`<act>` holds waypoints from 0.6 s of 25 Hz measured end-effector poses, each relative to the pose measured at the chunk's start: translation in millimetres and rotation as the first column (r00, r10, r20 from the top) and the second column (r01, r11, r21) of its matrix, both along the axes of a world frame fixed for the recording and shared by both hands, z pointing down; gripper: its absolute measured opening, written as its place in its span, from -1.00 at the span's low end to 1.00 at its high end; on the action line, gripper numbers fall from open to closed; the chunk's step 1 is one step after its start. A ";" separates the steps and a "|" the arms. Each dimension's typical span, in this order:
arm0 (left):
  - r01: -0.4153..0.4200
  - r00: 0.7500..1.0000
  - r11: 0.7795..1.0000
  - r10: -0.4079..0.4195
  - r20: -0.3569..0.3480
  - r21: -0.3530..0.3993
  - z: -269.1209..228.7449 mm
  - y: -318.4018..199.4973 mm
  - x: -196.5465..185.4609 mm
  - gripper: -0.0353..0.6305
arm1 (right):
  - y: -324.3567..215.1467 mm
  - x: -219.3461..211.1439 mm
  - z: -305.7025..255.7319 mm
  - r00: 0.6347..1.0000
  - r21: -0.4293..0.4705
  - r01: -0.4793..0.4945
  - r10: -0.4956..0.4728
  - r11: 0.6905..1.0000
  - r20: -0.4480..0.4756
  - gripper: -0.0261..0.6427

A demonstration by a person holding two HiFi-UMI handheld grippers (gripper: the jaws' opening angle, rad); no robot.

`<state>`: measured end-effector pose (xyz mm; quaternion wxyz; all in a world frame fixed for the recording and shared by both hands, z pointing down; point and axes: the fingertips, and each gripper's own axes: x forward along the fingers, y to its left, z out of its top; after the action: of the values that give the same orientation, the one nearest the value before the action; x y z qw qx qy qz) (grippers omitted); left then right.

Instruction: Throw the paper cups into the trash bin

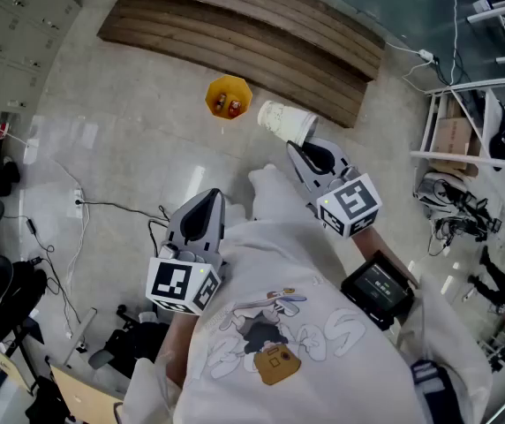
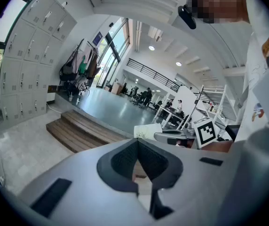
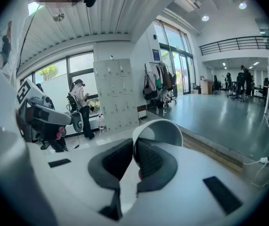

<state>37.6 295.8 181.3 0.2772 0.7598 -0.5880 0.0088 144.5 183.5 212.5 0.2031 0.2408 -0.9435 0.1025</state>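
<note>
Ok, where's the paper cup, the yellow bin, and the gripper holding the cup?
paper cup (image 1: 284, 119), head view, on its side wall.
yellow bin (image 1: 210, 95), head view, on its left rim.
right gripper (image 3: 135, 150), right gripper view, between its fingertips, shut on the cup's rim.

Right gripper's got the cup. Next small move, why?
Probably swing the right gripper left until the white paper cup, pinched at its rim, is over the yellow plastic trash bin; the head view shows the cup right of it.
</note>
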 end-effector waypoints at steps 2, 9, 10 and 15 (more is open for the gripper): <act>0.029 0.999 1.000 -0.029 0.032 0.003 -13.0 10.6 19.5 -0.88 | 24.6 33.3 -6.0 0.999 -0.031 -0.021 0.022 0.999 0.025 -0.84; 0.051 0.998 0.997 -0.052 0.023 0.050 -47.7 17.1 65.8 -0.88 | 70.7 72.0 -41.8 0.992 -0.042 -0.084 0.087 0.996 0.095 -0.84; 0.034 0.999 0.998 -0.035 0.033 0.050 -47.7 18.0 77.0 -0.88 | 75.2 73.5 -45.6 0.991 -0.034 -0.079 0.083 0.996 0.108 -0.84; -0.012 0.997 0.999 0.009 0.077 0.036 -45.2 20.5 128.4 -0.88 | 89.5 92.4 -52.5 0.986 -0.038 -0.044 0.050 0.998 0.160 -0.84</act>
<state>166.1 316.2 136.1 0.2404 0.7669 -0.5943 0.0287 236.9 273.1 159.9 0.1279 0.2505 -0.9490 0.1426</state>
